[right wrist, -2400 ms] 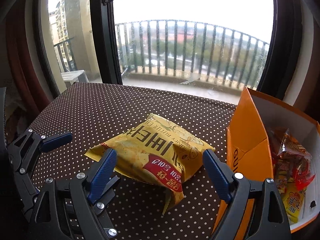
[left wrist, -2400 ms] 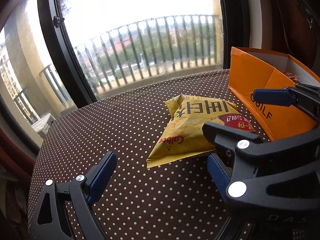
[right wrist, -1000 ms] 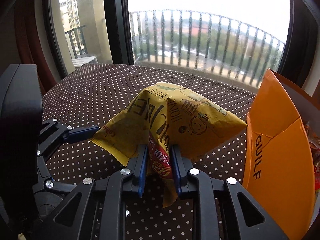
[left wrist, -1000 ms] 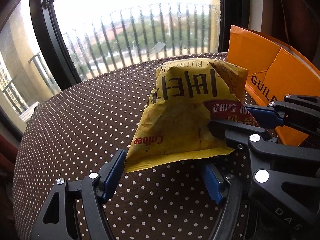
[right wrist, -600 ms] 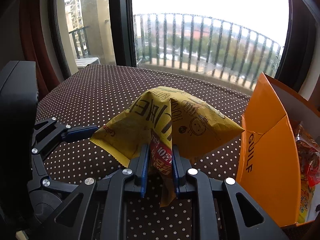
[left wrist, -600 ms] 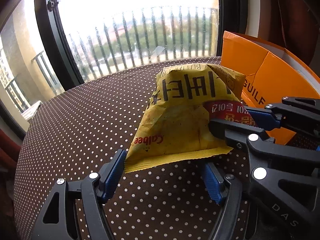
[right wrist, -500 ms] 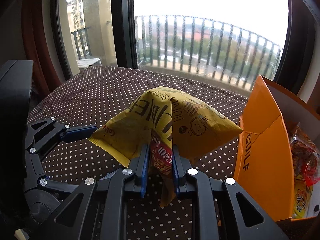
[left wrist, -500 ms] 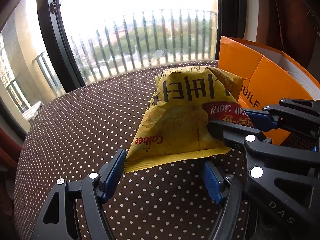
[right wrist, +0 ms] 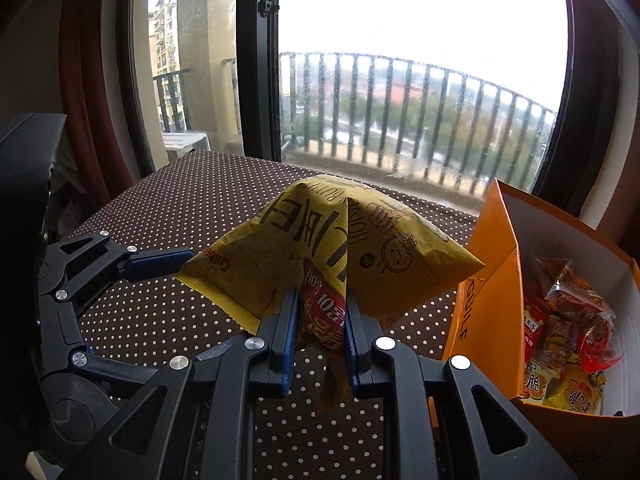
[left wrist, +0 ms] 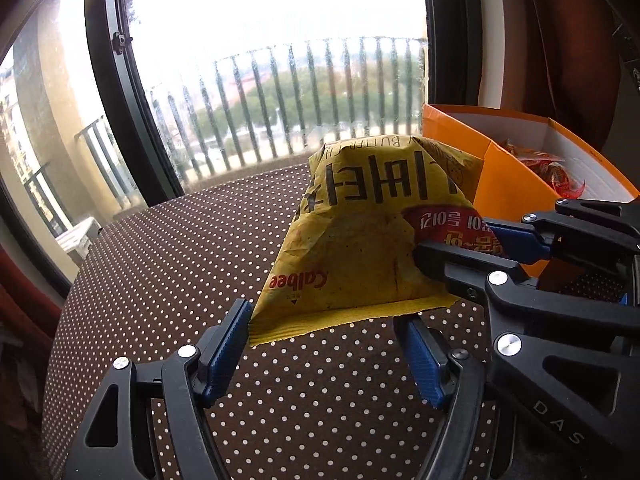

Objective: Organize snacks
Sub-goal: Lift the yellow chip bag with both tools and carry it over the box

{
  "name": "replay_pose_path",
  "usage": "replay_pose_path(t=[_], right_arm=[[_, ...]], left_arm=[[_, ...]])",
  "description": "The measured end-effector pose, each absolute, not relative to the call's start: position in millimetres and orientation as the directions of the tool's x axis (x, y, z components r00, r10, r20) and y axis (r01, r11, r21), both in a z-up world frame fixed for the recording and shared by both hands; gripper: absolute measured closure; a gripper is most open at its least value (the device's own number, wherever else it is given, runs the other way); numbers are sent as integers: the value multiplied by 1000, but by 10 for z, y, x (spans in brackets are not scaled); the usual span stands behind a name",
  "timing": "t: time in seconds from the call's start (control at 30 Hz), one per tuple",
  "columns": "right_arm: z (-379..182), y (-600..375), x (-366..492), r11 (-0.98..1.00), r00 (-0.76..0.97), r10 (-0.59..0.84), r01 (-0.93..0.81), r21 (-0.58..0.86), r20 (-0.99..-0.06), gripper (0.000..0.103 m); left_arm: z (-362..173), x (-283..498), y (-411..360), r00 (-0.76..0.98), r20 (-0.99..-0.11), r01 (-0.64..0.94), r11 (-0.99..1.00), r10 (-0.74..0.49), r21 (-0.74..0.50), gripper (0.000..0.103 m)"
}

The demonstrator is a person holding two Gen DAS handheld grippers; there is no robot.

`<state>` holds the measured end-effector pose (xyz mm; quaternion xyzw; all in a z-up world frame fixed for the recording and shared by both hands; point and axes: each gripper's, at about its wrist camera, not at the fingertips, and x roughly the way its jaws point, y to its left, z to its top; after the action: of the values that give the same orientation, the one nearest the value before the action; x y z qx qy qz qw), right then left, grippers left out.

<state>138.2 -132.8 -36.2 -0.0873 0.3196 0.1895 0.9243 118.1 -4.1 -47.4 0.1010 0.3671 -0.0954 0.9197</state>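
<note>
A yellow chip bag (right wrist: 384, 256) hangs above the table, pinched at its red label by my right gripper (right wrist: 322, 312), which is shut on it. In the left wrist view the same bag (left wrist: 360, 240) is held from the right by the right gripper (left wrist: 464, 246). My left gripper (left wrist: 324, 344) stands open just under the bag's lower seam; its left pad (left wrist: 228, 340) sits at the seam's corner, and I cannot tell if it touches. An orange box (right wrist: 492, 264) stands to the right of the bag.
The orange box (left wrist: 508, 188) holds several small snack packs (right wrist: 568, 320). A brown dotted tablecloth (left wrist: 180, 260) covers the table. A big window with a black frame (right wrist: 256, 80) and a balcony railing stands behind the table. Red curtains hang at both sides.
Both grippers rose and drifted toward the orange box, the right one carrying the bag. The box looks nearer and more of its inside shows. Neither gripper's jaws changed.
</note>
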Motion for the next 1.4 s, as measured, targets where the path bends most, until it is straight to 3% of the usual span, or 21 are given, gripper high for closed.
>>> replay_pose_path(t=[0.73, 1.4], right_arm=[[-22, -1544, 1374, 905, 802, 346, -422, -51, -487, 81], [152, -1886, 1443, 956, 875, 261, -294, -19, -407, 81]], left_arm=[[53, 1239, -295, 798, -601, 182, 970, -49, 162, 29], [413, 1496, -779, 820, -547, 285, 949, -170, 132, 29]])
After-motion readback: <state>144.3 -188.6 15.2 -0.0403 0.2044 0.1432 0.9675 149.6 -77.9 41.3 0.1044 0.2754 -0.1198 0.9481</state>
